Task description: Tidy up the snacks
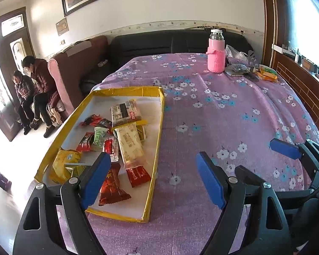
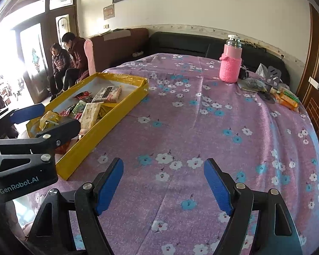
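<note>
Two people (image 1: 34,89) sit by the door at far left, beside a sofa (image 1: 78,63). On the flowered cloth (image 1: 223,116) lies a yellow tray (image 1: 157,140) with the snacks (image 1: 125,136) piled inside. A pink bottle (image 1: 216,51) stands at the far edge, and a few packets (image 1: 267,73) lie to its right. The left gripper (image 1: 153,180) hangs tilted down over the tray's near corner, jaws wide, holding nothing. The right gripper (image 2: 163,187) points down at bare cloth, also wide and empty.
</note>
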The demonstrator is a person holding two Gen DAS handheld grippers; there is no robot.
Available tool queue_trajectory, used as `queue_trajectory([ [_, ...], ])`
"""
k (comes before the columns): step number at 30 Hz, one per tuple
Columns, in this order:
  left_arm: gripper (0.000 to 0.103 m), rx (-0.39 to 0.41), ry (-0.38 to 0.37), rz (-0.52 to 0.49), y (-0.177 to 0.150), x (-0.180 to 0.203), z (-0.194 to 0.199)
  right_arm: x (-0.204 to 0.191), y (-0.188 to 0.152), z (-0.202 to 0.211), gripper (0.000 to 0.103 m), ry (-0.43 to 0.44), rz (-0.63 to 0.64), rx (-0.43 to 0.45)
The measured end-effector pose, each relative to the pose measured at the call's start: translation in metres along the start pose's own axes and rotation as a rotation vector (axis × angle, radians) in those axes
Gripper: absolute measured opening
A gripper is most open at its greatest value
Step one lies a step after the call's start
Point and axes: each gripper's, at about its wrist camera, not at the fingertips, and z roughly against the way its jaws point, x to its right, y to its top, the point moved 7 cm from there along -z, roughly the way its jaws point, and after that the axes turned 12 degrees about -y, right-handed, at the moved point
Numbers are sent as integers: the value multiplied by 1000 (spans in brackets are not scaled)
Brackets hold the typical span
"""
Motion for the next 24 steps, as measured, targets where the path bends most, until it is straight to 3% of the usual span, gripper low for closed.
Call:
queue_trajectory([
  [24, 83, -56, -79, 135, -25, -52, -25, -56, -13, -28, 80, 39, 27, -105],
])
